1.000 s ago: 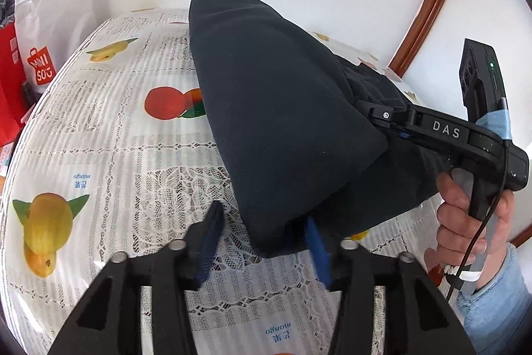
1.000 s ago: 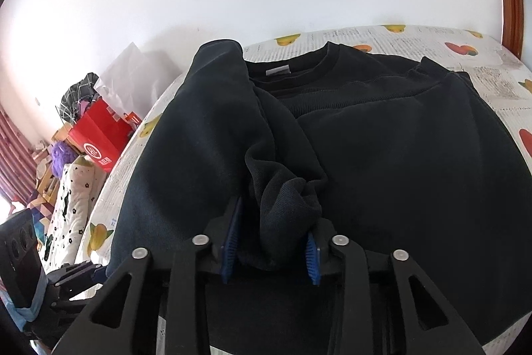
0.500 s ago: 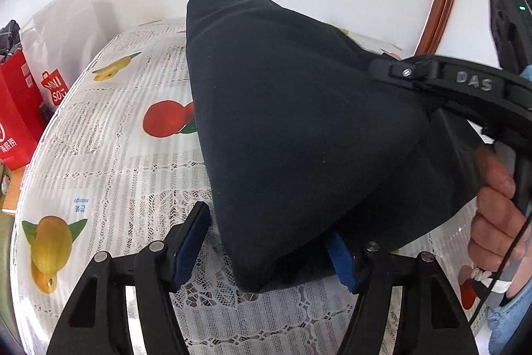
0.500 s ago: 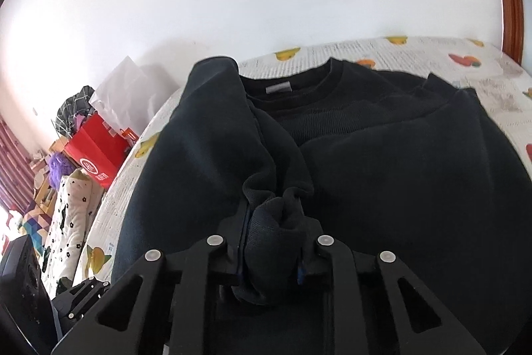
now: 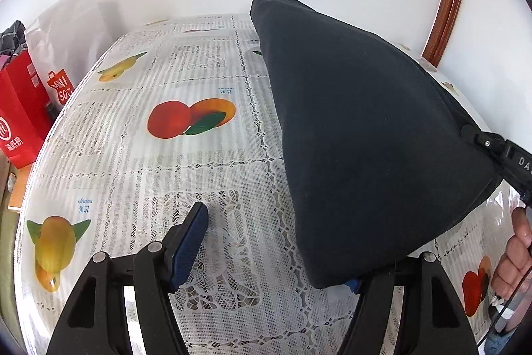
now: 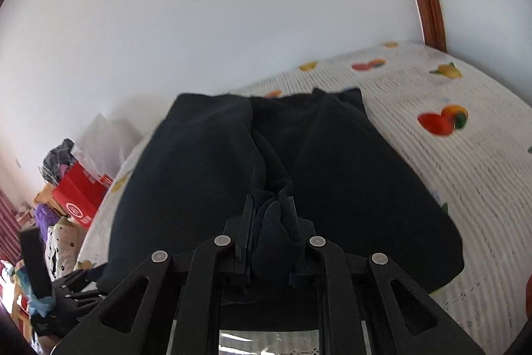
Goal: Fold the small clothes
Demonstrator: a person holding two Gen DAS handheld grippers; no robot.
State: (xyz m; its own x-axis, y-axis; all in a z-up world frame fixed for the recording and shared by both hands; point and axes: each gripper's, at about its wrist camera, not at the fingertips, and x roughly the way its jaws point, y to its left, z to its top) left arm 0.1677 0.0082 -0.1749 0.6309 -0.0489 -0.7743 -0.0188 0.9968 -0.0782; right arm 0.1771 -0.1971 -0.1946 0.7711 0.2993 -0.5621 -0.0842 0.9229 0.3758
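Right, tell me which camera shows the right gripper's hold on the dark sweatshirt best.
The right wrist view: the right gripper is shut on a bunched fold of the dark sweatshirt directly ahead. The left wrist view shows only the side of that gripper at the cloth's raised edge, its fingertips hidden.

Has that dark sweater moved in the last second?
Yes. The right tongs lifted the dark sweater up and toward its neck end, hiding the collar against the fruit-print tablecloth.

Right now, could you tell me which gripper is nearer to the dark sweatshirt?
Right. The right gripper is clamped on the dark sweatshirt; the left gripper is open at its corner.
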